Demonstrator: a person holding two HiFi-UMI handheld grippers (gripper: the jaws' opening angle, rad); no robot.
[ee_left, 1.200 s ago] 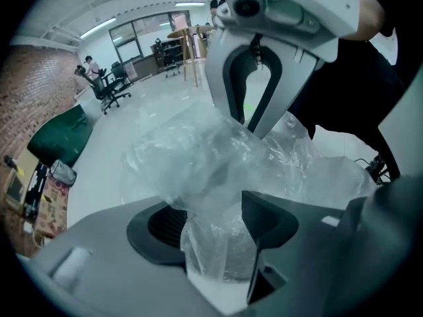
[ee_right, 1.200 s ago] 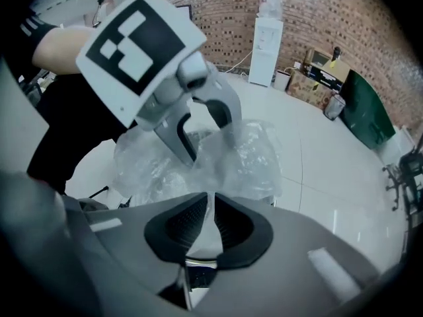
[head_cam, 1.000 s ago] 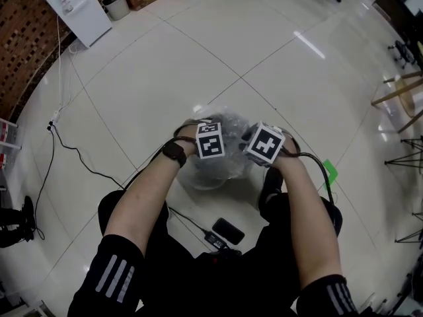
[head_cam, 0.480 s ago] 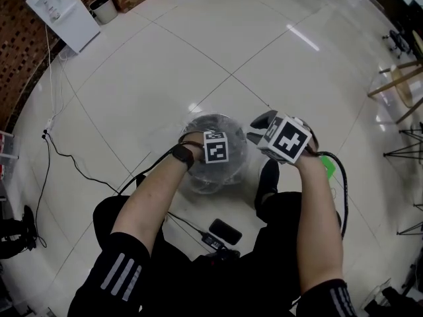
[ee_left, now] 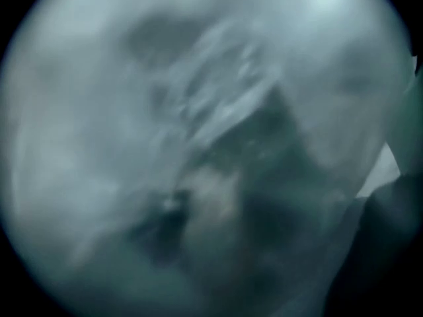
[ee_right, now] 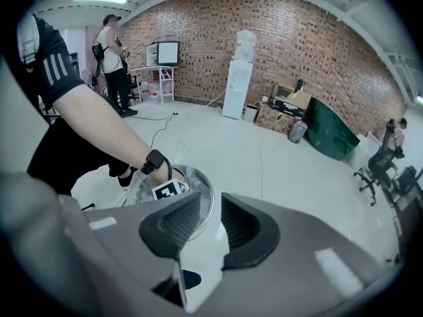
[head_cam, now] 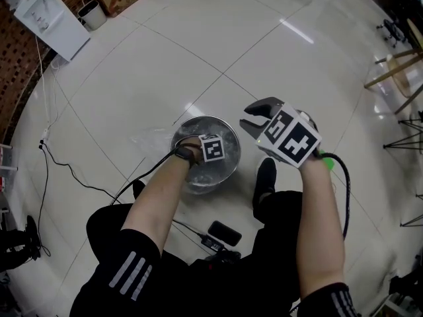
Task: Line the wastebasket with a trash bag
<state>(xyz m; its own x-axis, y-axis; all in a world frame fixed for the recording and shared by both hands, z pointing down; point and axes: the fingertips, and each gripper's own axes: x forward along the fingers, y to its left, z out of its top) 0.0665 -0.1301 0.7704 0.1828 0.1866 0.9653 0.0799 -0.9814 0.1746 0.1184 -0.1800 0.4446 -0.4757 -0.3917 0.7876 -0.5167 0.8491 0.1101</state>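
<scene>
The round metal mesh wastebasket (head_cam: 206, 119) stands on the tiled floor in front of my knees. A clear trash bag (head_cam: 156, 139) lies in it, with loose film spilling over the left rim. My left gripper is plunged down inside; only its marker cube (head_cam: 211, 148) shows, and its jaws are hidden. Its own view is filled with blurred bag film (ee_left: 198, 111). My right gripper (head_cam: 248, 117) hangs above and to the right of the basket. Its jaws have just been opening and nothing is between them (ee_right: 210, 220). The basket (ee_right: 202, 185) shows past them.
A dark phone (head_cam: 228, 231) and a black cable (head_cam: 86, 180) lie on the floor by my legs; my shoe (head_cam: 266, 176) is right of the basket. A white water dispenser (head_cam: 46, 15) and small bin (head_cam: 92, 15) stand far left. A person (ee_right: 114, 45) stands by a desk.
My left gripper has sunk from above the rim down into the basket, taking the bunched bag with it. My right gripper has risen and drawn off to the right.
</scene>
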